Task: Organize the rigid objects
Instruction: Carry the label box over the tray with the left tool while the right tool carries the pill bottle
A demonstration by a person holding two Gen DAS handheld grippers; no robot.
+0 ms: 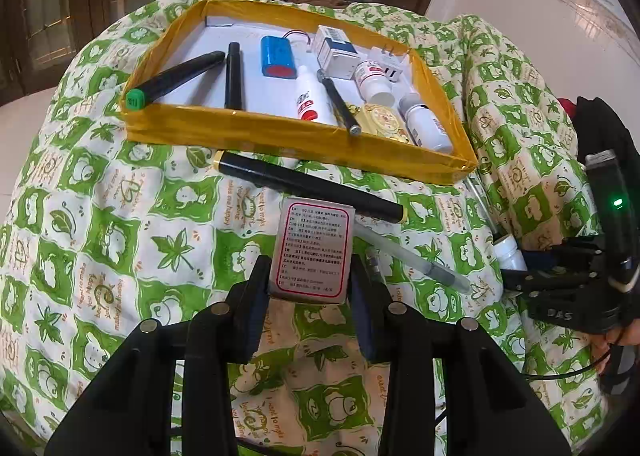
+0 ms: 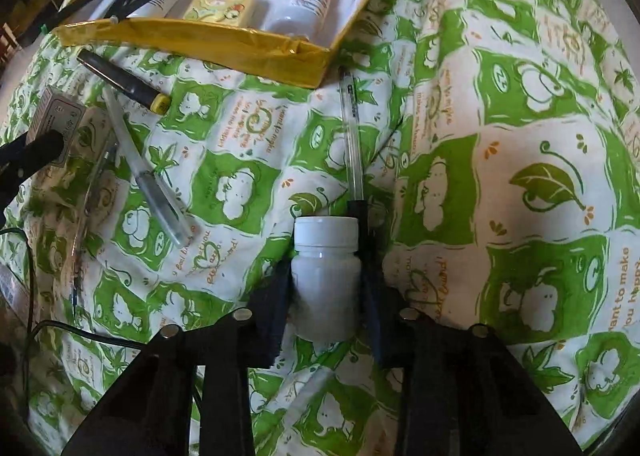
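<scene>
My left gripper is shut on a small grey box with a red-framed label, which stands on end on the green-and-white quilt. The same box shows at the left edge of the right wrist view. My right gripper is shut on a white pill bottle with a white cap, pads on both sides of its body, low over the quilt. Beyond both lies a yellow-rimmed tray that holds markers, a blue battery pack, white bottles, a carton and a yellow tin.
A black marker with yellow ends lies on the quilt just in front of the tray. A clear pen rests right of the box. Another clear pen lies ahead of the bottle. Thin cables trail at the left in the right wrist view.
</scene>
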